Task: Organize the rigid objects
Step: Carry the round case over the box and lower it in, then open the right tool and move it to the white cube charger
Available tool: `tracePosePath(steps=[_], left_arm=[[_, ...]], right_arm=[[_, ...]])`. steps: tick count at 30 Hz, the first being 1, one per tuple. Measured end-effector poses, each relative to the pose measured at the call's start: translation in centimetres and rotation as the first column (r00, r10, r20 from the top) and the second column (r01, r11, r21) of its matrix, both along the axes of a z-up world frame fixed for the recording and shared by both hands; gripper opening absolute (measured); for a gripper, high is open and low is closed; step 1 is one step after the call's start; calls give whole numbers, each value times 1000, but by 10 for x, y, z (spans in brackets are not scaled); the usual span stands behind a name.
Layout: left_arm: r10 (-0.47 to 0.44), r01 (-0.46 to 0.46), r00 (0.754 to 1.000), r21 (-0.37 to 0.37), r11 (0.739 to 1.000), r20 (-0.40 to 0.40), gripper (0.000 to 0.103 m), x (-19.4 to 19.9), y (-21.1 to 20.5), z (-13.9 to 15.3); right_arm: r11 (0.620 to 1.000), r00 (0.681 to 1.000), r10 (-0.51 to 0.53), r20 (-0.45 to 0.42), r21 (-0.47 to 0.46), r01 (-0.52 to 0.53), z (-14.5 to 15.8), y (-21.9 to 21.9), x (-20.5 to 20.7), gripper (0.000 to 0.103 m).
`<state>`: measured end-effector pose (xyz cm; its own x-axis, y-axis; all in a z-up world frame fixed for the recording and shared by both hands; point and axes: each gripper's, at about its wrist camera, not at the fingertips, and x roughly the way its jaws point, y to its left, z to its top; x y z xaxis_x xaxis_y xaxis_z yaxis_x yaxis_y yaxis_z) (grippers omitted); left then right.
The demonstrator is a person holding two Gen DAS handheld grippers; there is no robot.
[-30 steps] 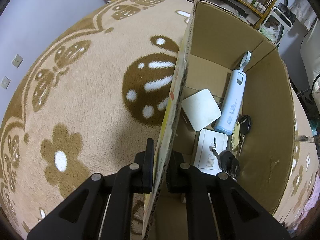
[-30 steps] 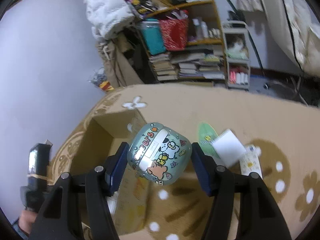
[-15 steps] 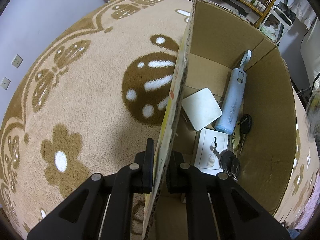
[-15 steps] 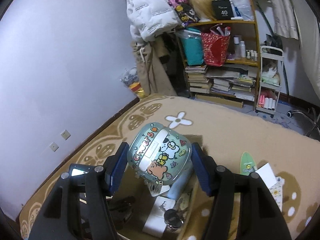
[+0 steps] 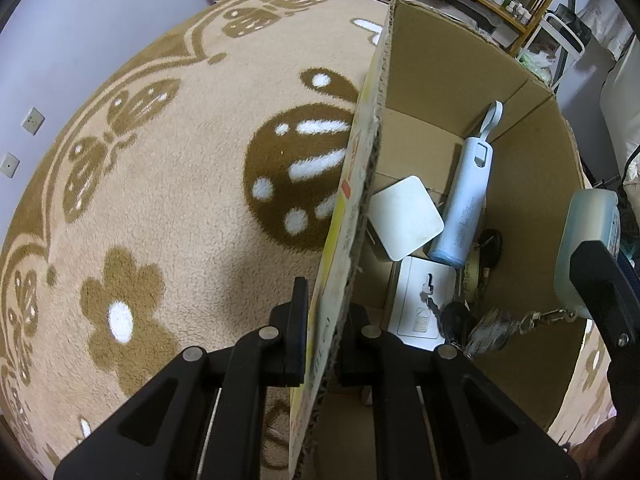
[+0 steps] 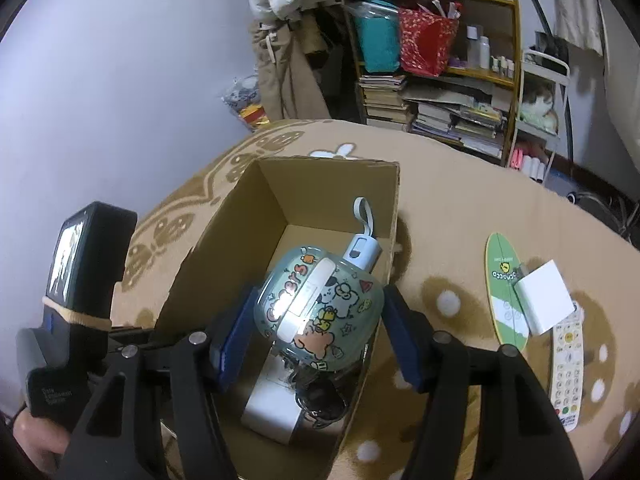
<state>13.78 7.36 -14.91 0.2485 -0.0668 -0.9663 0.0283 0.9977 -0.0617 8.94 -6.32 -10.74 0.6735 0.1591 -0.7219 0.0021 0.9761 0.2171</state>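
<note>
Beige patterned carpet — cluttered bookshelf by lavender wall.

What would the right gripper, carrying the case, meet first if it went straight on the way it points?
Probably the keys and white box in the carton, below the case in the right gripper; depth unclear.

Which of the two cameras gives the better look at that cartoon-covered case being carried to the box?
The right wrist view: the cartoon case fills the middle, stickers facing the lens, clamped in the right gripper above the cardboard box. The left wrist view catches only its plain edge at the far right.
</note>
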Motion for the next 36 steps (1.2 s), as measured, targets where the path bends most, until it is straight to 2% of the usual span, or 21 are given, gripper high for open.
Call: tracePosePath(steps=[18, 24, 29, 33, 36], left_arm=[[4, -4, 1000, -1, 1000, -2, 10, 1, 1, 1], [3, -3, 1000, -4, 1000, -2, 10, 1, 1, 0], [9, -9, 1000, -8, 1000, -2, 10, 1, 2, 0], [10, -10, 1000, -9, 1000, -6, 10, 1, 2, 0], [8, -8, 1000, -5, 1000, -6, 10, 2, 1, 0]], right_arm=[[997, 1000, -8, 10, 79, 7, -1, -1, 11, 67], [998, 1000, 7, -21, 62, -6, -10, 6, 13, 67], [999, 1000, 19, 1, 43, -19, -6, 6, 10, 68], [1000, 999, 5, 35, 9, -5, 5, 2, 7, 84], [1000, 998, -9, 61, -7, 9, 14, -4, 5, 87]])
